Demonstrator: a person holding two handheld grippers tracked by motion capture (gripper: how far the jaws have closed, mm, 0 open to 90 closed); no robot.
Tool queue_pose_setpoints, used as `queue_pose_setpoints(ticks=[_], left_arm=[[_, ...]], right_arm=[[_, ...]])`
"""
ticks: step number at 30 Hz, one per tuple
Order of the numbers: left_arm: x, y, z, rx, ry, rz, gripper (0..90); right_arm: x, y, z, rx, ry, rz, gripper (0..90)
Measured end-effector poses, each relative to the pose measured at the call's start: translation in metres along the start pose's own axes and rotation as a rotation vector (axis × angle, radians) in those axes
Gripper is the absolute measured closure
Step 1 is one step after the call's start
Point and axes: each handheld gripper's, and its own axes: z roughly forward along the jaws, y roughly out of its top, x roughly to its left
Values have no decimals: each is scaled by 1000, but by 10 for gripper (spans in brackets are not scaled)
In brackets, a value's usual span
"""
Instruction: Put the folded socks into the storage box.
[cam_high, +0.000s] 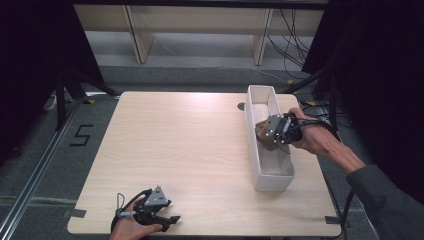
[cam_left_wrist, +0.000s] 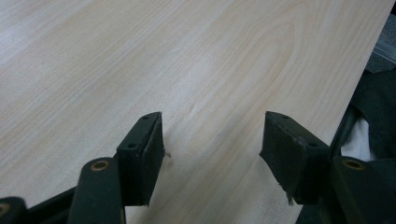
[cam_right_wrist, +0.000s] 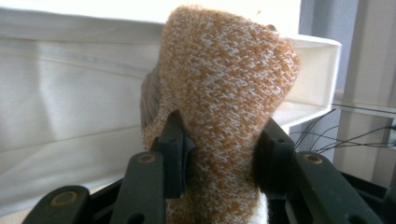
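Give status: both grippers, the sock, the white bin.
Right gripper shut on orange knit sock, over the white bin. Left gripper open, empty, low over the table. Nothing in the way.

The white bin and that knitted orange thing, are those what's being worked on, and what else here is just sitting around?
In use:
- knitted orange sock, clamped in the right gripper
- long white bin, with the sock over it

Not in use:
- left gripper, open, nothing between its jaws, at the table's near edge
- wooden shelving on the floor behind
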Motion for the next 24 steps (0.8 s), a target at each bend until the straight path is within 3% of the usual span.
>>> queue_pose_setpoints(ticks=[1,2,3,5,6,8,13,15,16,18,24], left_arm=[[-1,0,0,0,-9,-2,381],[-1,0,0,-1,-10,-3,382],[-1,0,0,-1,-10,-2,382],[-2,0,1,-12,-11,-18,381],[-1,0,0,3,-10,-1,382],[-1,0,0,4,-10,-2,382],[-1,0,1,9,-13,4,382],[-1,0,1,9,-14,3,382],[-1,-1,1,8,-12,2,382],[-1,-1,1,9,-11,2,382],[-2,-1,2,6,-10,4,382]], right_arm=[[1,1,2,-11,7,-36,611],[5,1,4,-16,13,-33,611],[11,0,5,-6,27,2,611],[17,1,8,-12,38,7,611],[19,1,9,-16,47,12,610],[22,1,9,-32,50,5,610],[31,1,8,-43,81,45,606],[34,0,9,-55,92,19,604],[37,0,9,-56,104,44,603],[39,-1,12,-81,106,14,601],[49,-5,14,-104,142,46,594]])
